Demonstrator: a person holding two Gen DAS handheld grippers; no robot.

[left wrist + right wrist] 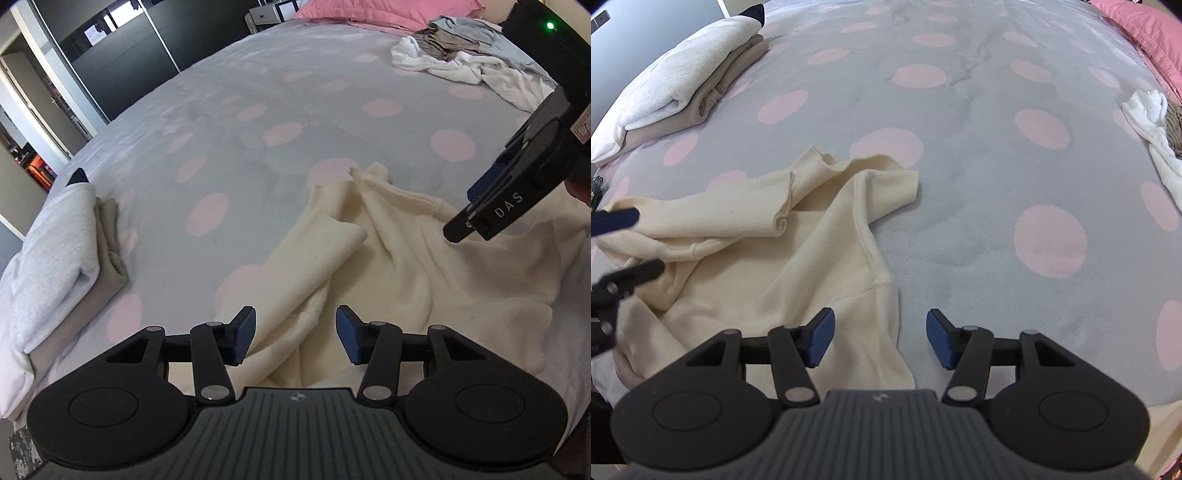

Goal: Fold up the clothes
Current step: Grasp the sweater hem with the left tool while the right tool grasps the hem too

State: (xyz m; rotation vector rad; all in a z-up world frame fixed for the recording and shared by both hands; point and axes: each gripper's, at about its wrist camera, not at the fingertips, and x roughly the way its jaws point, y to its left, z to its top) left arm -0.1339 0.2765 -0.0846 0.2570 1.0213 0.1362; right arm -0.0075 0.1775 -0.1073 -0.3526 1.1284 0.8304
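Observation:
A cream long-sleeved garment (406, 258) lies crumpled on the grey bedspread with pink dots (236, 155). My left gripper (295, 336) hovers over its near edge with the blue pads apart; cloth lies below the gap and neither pad presses on it. My right gripper (461, 225) reaches in from the right above the garment's far side. In the right wrist view the garment (738, 229) spreads to the left. My right gripper (881, 339) is open over its right hem. The left gripper (631, 243) shows at the left edge, jaws apart.
A folded stack of a white (55, 251) and a beige garment sits at the bed's left edge, also in the right wrist view (683, 81). A loose pile of unfolded clothes (472, 59) lies by a pink pillow (388, 11). Dark wardrobe doors stand beyond the bed.

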